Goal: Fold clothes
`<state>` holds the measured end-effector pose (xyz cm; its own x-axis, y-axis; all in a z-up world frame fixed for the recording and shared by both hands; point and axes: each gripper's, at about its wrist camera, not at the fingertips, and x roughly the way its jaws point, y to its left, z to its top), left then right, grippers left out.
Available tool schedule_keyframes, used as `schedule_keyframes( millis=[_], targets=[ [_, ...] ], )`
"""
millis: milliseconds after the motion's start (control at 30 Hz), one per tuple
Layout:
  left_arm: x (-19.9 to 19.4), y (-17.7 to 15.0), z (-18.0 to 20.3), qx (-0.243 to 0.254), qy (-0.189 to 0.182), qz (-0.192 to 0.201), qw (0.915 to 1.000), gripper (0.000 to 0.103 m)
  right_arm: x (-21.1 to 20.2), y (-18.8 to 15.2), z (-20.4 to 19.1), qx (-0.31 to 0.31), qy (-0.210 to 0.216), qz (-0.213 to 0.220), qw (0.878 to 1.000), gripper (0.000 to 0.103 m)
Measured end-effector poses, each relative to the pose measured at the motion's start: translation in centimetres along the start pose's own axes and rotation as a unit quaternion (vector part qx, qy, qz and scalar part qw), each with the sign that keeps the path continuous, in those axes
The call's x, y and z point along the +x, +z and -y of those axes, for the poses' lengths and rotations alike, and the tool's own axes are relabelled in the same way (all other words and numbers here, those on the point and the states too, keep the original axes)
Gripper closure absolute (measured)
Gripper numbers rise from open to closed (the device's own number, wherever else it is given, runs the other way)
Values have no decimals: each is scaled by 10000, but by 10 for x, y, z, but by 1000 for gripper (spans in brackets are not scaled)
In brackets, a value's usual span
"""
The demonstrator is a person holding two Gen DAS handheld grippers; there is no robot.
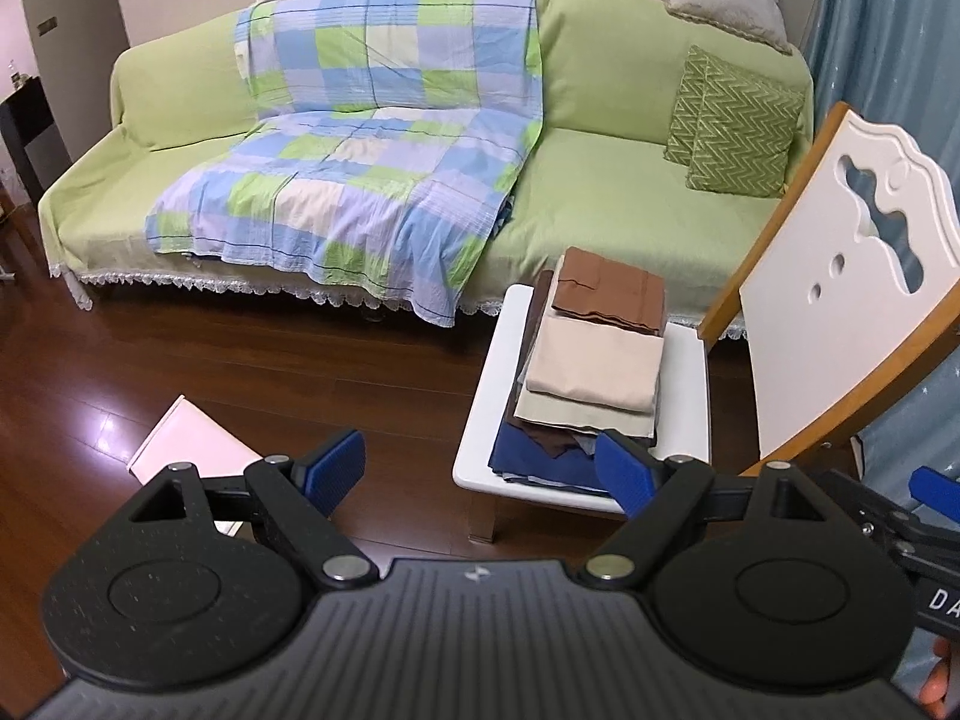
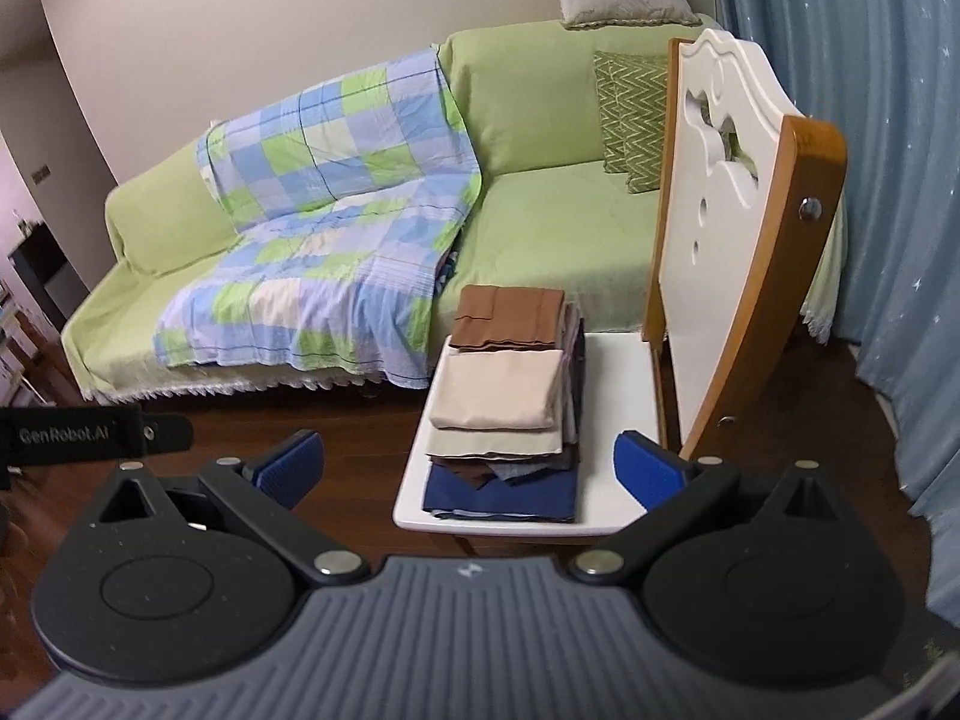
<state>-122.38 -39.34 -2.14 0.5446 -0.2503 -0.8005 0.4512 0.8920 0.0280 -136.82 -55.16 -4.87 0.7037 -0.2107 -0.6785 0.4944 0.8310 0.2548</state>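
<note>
Folded clothes stack [image 2: 504, 402] on white chair seat [image 2: 612, 360]; both grippers' fingers apart, empty

We view from both wrist cameras, raised above the floor [image 1: 240, 354], facing the sofa [image 1: 600, 198]. Both share the nearby chair [image 2: 606, 420] and its stacked clothes [image 2: 510, 396]; the right view sits further right.

One sofa [image 1: 600, 192], one chair [image 1: 840, 276], three cushions [image 1: 738, 126] (two green), one clothes stack [image 1: 594, 372].

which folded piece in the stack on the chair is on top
The brown folded cloth, at the sofa end of the stack; the cream folded cloth lies beneath it.
</note>
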Motion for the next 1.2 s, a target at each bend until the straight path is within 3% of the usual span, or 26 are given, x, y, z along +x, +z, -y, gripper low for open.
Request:
schedule_keyframes(
  millis=[167, 333, 467, 700, 833, 1033, 1200],
  targets=[
    [17, 12, -6, 278, -81, -54, 9996, 17, 4, 14, -2, -116, -152, -29, 9998, 1],
    [34, 31, -36, 377, -403, -163, 9983, 17, 15, 19, -21, 5, -371, -15, 9993, 1],
    [46, 46, -60, 480, -650, -242, 9964, 17, 25, 19, -46, 222, -610, 74, 9979, 1],
    [48, 66, -102, 1201, -851, -213, 9889, 17, 32, 8, -94, 666, -959, 209, 9929, 1],
    [57, 74, -126, 1234, -970, -487, 9864, 17, 36, 2, -121, 919, -1157, 286, 9886, 1],
    [76, 80, -136, 1690, -781, -568, 9809, 17, 42, -11, -161, 1071, -1516, 355, 9820, 1],
    [102, 91, -130, 2086, -973, -669, 9708, 17, 56, -4, -164, 993, -1703, 429, 9794, 1]
  ],
)
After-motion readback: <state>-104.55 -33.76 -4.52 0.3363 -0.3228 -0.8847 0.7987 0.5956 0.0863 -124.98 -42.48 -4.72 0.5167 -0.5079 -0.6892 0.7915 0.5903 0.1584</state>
